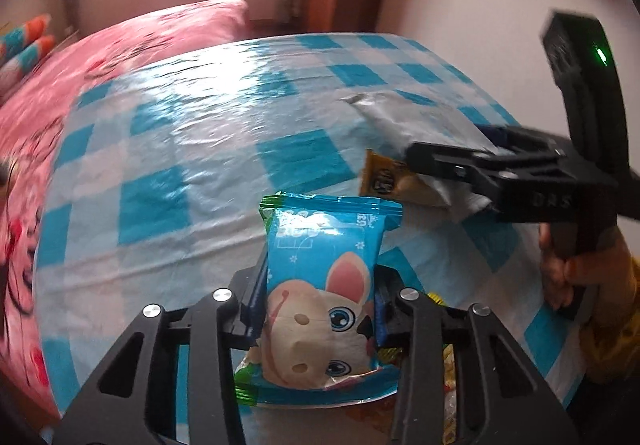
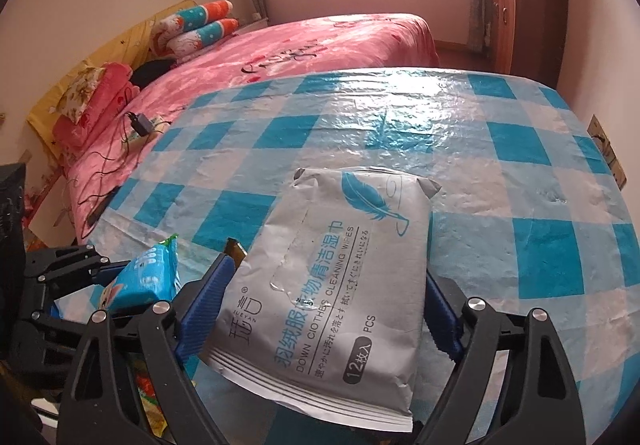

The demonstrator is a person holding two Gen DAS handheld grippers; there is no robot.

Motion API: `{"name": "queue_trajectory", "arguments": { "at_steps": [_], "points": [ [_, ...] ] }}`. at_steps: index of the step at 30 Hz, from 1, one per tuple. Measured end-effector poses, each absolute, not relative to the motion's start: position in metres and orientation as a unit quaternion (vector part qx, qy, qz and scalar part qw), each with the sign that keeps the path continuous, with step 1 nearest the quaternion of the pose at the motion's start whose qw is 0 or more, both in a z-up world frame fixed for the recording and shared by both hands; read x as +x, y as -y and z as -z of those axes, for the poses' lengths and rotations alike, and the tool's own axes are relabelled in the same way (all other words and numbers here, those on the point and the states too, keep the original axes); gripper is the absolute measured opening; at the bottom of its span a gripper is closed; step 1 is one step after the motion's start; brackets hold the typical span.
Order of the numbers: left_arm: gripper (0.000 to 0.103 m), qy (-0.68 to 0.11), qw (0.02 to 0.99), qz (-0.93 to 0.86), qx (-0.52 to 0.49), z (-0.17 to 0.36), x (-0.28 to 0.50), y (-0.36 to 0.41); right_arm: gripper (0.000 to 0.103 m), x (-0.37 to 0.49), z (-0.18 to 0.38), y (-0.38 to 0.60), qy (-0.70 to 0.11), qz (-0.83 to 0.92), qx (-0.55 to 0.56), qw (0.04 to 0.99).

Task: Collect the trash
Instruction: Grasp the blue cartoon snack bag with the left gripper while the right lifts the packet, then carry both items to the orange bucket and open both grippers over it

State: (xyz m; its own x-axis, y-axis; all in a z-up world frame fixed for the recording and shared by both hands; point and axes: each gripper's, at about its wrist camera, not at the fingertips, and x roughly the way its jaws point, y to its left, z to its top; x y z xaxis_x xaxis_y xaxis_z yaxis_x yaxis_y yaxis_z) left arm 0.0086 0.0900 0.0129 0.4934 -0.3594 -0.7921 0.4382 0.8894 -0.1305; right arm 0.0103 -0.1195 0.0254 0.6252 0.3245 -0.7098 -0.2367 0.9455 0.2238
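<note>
On the blue-checked table cover (image 2: 520, 149), the left gripper (image 1: 320, 293) has its jaws clamped on a blue snack packet (image 1: 324, 297) with a cartoon animal. The right gripper (image 2: 320, 309) holds a grey wipes pack (image 2: 328, 285) between wide-set jaws. A yellow wrapper (image 1: 384, 181) lies just beside them, the pink bed (image 2: 312, 45) beyond.

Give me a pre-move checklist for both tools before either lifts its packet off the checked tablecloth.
1. Left tool clamped on the blue cartoon-animal snack packet: ok.
2. Right tool clamped on the grey feather-print wipes pack: cannot tell; fingers flank it.
3. Wipes pack centred between the fingers: ok.
4. Orange wrapper clear of the wipes pack: not ok; partly underneath.
5. Trash container in view: not ok.
</note>
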Motion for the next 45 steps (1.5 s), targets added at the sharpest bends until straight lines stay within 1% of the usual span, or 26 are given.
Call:
{"name": "queue_trajectory", "arguments": {
  "at_steps": [8, 18, 26, 45],
  "points": [
    [0.041, -0.444, 0.878, 0.176, -0.024, -0.013, -0.010, -0.120, 0.086, -0.008, -0.029, 0.134, -0.390, -0.160, 0.090, 0.902],
    [0.041, -0.428, 0.891, 0.134, -0.068, -0.022, -0.042, -0.151, 0.086, -0.040, -0.040, 0.133, -0.368, -0.161, 0.100, 0.910],
    [0.041, -0.423, 0.894, 0.114, -0.094, -0.023, -0.070, -0.176, 0.086, -0.069, -0.047, 0.110, -0.367, -0.175, 0.076, 0.910],
    [0.041, -0.414, 0.895, 0.104, -0.132, -0.023, -0.132, -0.216, 0.086, -0.117, -0.056, 0.062, -0.379, -0.227, 0.063, 0.895]
  ]
}}
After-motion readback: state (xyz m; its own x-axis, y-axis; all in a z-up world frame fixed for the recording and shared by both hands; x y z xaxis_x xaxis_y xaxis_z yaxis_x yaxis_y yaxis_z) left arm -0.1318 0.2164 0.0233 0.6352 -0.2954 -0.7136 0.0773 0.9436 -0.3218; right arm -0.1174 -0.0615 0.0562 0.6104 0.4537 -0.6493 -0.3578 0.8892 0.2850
